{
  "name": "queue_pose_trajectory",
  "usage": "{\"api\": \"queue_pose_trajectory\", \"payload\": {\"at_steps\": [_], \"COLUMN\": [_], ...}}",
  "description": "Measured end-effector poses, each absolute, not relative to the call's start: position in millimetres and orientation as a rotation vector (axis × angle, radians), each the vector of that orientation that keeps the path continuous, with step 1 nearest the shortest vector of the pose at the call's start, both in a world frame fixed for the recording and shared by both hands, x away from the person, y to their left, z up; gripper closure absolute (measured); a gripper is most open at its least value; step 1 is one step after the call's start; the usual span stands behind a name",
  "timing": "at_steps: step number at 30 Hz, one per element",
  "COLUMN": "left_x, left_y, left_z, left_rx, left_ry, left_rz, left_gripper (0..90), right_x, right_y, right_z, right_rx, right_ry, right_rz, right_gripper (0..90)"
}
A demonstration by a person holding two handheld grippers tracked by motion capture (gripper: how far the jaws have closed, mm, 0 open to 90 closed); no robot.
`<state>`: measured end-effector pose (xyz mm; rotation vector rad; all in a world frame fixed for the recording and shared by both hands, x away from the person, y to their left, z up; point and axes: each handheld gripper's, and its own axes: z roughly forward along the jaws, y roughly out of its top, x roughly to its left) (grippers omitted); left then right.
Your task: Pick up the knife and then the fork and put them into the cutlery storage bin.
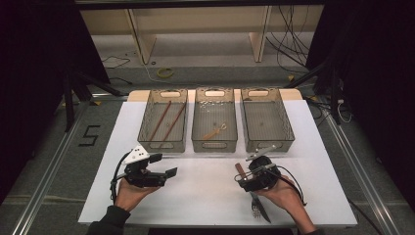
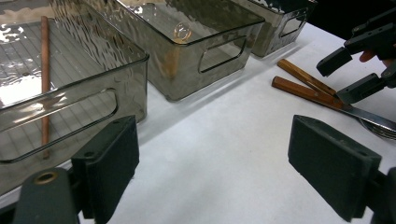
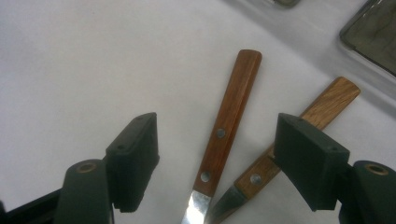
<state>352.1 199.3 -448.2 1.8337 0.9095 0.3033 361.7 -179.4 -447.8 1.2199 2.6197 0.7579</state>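
Hovering my right gripper (image 3: 217, 163) over the two wood-handled pieces of cutlery, I have its jaws spread wide with nothing pinched, and in the right gripper view the darker handle (image 3: 231, 116) runs up the middle of the frame between the pads while the lighter handle (image 3: 322, 109) slants off toward the upper right, partly behind the right-hand pad. In the high view the pair lies at lower centre-right on the white table (image 1: 205, 191), just in front of the rightmost of three smoky plastic bins (image 1: 266, 117), with the steel ends of the cutlery (image 1: 258, 208) poking out below my hand. I judge the step in hand to be picking one piece, so the thing to get right is separation: the two handles converge near the rivets and nearly touch at the blades, and closing down there would likely catch both. I would centre the pads on the darker handle higher up, toward its free end where the gap to its neighbour is widest, come straight down until the pads straddle the wood, and squeeze across its narrow sides. My left gripper (image 1: 159, 169), at lower left in the high view, is also open and empty, waiting near the leftmost bin (image 2: 74, 93).
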Motion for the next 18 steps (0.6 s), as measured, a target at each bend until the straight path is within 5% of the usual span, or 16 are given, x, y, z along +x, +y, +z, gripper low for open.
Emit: {"api": "queue_pose_trajectory", "payload": {"at_steps": [18], "left_x": [343], "left_y": [205], "left_z": [-452], "left_rx": [1.813], "left_ry": [0.907], "left_rz": [0.334], "left_gripper": [15.9], "right_x": [364], "right_y": [-169], "right_z": [-452], "right_rx": [1.199], "right_ry": [2.654], "right_rz": [0.636], "right_gripper": [42.9]}}
